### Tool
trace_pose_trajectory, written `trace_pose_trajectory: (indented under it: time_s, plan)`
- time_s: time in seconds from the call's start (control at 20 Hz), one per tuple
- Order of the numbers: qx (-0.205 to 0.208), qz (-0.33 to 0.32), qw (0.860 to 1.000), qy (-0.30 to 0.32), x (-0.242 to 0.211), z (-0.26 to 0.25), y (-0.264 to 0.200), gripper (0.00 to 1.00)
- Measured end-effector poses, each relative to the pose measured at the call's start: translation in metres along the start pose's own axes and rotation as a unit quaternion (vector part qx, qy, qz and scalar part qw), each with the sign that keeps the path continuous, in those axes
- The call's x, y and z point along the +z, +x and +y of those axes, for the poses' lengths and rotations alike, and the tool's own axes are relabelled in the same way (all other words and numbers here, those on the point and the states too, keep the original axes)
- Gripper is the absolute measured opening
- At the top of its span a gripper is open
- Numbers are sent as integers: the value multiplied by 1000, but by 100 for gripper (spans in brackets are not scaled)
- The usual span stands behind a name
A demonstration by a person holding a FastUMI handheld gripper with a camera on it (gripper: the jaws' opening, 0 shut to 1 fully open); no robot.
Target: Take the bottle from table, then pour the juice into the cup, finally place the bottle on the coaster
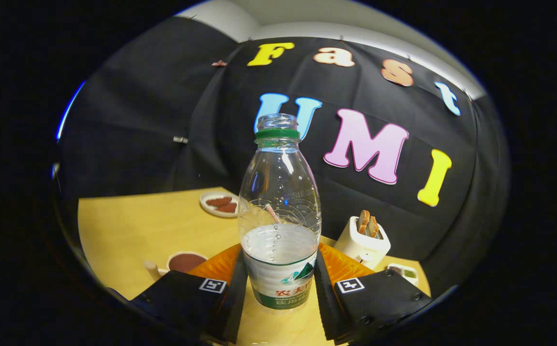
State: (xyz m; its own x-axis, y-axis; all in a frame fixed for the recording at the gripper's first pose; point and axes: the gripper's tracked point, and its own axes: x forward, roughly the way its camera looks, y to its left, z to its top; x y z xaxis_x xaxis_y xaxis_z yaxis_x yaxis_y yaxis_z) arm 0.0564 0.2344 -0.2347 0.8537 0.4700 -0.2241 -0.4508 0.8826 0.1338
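Bottle [279,211] upright on counter [139,226], uncapped, between fingers [234,293] of gripper [278,293], which flank label closely; contact unclear. Grasp step in hand. Next: lift, tilt toward cup [185,262].

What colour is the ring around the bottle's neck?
Green, seen in the gripper view: the ring sits just under the open mouth of the bottle.

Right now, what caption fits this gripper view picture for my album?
Gripper fingers close around an uncapped bottle, about a third full, upright on the table.
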Motion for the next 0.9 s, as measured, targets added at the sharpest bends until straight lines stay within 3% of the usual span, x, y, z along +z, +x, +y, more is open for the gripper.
trace_pose_trajectory:
  time_s: [0.1, 0.3, 0.65, 0.9]
  plan:
    - [-5, -15, 999, 40, 16, -23, 8, 68]
    - [4, -28, 998, 59, 7, -61, 23, 69]
    - [56, -12, 990, 127, -49, -58, 61, 70]
    - [67, 16, 988, 138, -92, -45, 89, 72]
